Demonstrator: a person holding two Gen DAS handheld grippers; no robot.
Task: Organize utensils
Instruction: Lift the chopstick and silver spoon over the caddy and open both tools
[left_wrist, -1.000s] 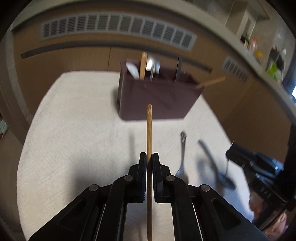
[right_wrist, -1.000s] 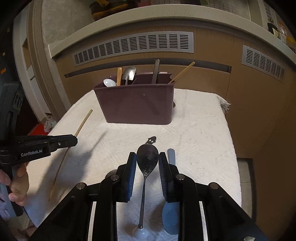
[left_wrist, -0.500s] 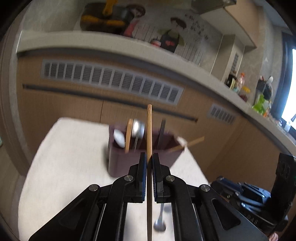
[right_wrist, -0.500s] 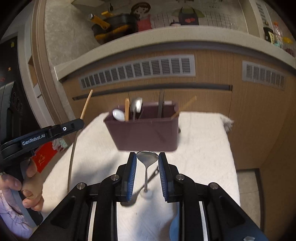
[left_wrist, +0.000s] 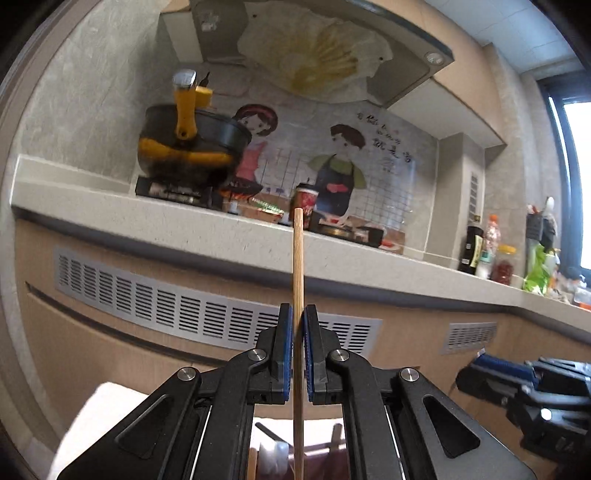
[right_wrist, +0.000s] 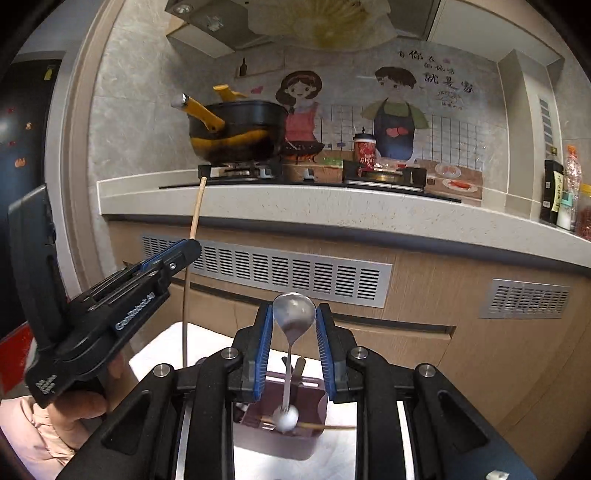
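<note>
Above the caddy (right_wrist: 280, 435) on the bench (right_wrist: 162, 350), left gripper (left_wrist: 298, 325) fingers clamped on upright chopstick (left_wrist: 297, 266), right gripper (right_wrist: 293, 325) fingers clamped on spoon (right_wrist: 293, 314) bowl, handle down, presumably for vertical drop-in.

Both wrist views toward counter (left_wrist: 221, 229)

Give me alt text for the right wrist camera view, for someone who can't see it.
The right gripper clamps a metal spoon by its bowl, handle hanging over a maroon utensil holder on white cloth. At left, the left gripper holds a wooden chopstick upright before a kitchen counter.
</note>
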